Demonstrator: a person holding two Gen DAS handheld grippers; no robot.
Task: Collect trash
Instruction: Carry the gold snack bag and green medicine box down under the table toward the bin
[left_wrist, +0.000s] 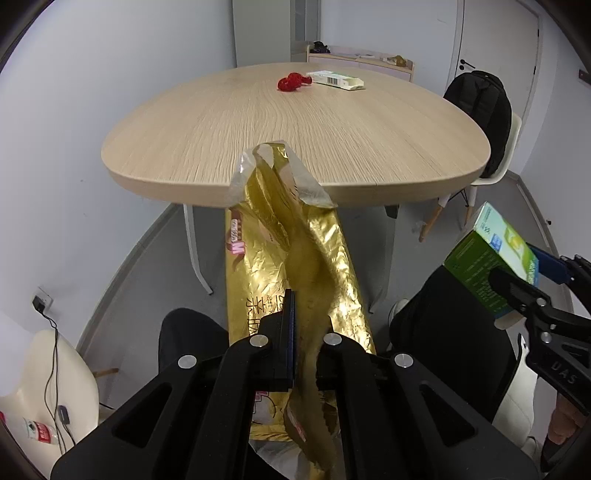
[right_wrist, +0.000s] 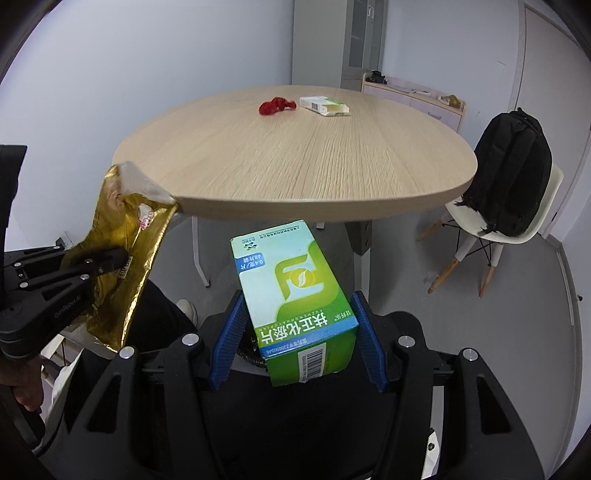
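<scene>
The left gripper (left_wrist: 306, 332) is clamped tight on a crumpled gold foil wrapper (left_wrist: 295, 251), which runs up between the jaws and past their tips, its torn open end reaching over the near edge of the round wooden table (left_wrist: 258, 122). Far beyond the jaws, a red wrapper (left_wrist: 291, 82) lies just beside a flat white box (left_wrist: 335, 79) on the tabletop. Off to the right of the jaws, the right gripper (left_wrist: 532, 277) grips a green and white carton (left_wrist: 491, 254)
</scene>
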